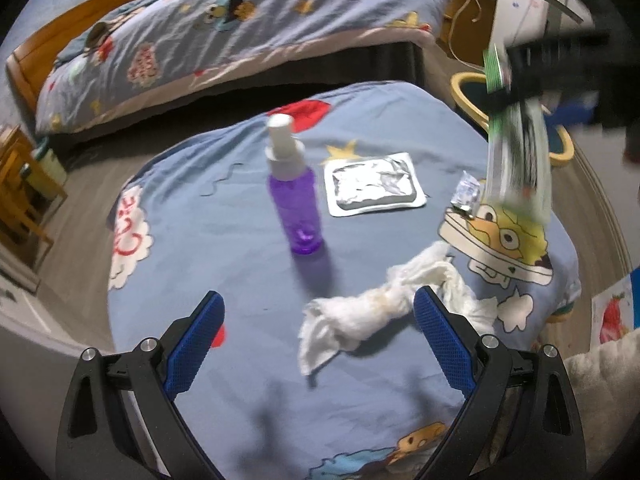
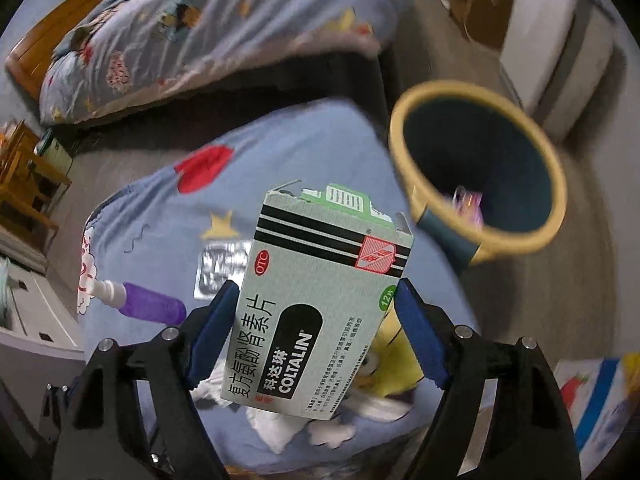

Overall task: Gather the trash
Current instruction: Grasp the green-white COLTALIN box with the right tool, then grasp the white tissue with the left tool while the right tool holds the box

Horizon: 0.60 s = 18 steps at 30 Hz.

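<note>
My right gripper (image 2: 316, 286) is shut on a grey-green medicine box (image 2: 328, 264), holding it tilted in the air above the blue cartoon sheet (image 2: 320, 148). The same box (image 1: 516, 160) shows blurred at the right of the left wrist view. A yellow-rimmed dark bin (image 2: 404, 120) stands on the floor just beyond, with something pink inside. My left gripper (image 1: 319, 296) is open over a crumpled white tissue (image 1: 360, 316), whose right end lies by the right finger. A purple spray bottle (image 1: 296, 200) stands upright farther off, beside a foil blister pack (image 1: 372, 188) and a small foil wrapper (image 1: 466, 196).
Another bed with the same patterned cover (image 1: 240, 32) lies across a floor gap behind. Wooden furniture (image 1: 16, 184) stands at the left. A white cabinet (image 2: 560, 60) is behind the bin. A strawberry-print paper (image 1: 612, 312) lies at the right edge.
</note>
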Tool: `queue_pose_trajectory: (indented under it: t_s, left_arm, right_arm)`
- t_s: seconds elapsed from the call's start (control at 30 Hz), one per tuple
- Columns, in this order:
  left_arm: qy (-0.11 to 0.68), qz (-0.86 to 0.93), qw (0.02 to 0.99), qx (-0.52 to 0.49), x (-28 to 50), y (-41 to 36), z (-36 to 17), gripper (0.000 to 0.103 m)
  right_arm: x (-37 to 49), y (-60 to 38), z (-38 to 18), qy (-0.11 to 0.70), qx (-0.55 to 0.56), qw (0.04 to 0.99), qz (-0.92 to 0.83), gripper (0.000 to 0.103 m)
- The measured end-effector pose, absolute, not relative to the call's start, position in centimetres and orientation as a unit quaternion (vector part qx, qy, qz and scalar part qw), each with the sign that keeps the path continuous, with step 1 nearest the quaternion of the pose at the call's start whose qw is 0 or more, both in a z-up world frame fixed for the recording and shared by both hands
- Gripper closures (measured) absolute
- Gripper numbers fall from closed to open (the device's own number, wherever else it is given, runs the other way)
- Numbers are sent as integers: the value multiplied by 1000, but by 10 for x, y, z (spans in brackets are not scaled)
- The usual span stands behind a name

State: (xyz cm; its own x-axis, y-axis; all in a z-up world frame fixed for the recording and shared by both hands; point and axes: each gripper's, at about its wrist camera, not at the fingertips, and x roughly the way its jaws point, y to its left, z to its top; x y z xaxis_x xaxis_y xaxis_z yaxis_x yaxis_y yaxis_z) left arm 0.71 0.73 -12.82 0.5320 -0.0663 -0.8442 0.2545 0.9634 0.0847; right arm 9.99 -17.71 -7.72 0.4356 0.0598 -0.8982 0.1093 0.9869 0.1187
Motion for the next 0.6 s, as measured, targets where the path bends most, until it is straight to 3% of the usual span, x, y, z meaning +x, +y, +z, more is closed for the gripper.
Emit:
queue_pose_trajectory:
  t_s: [0.27,0.43,0.6]
  left_arm:
    - [491,-132,853,118,10,-20,-147,10]
    - [520,-149,832,119,14,-31,-163,36]
    - [528,-135,821,171,11,-36,-175,42]
  right_arm:
    - [105,-198,-41,495,51,867,20,25]
    - [111,-217,-53,511,125,850,35,25]
    - [115,-222,-54,509,127,850,45,25]
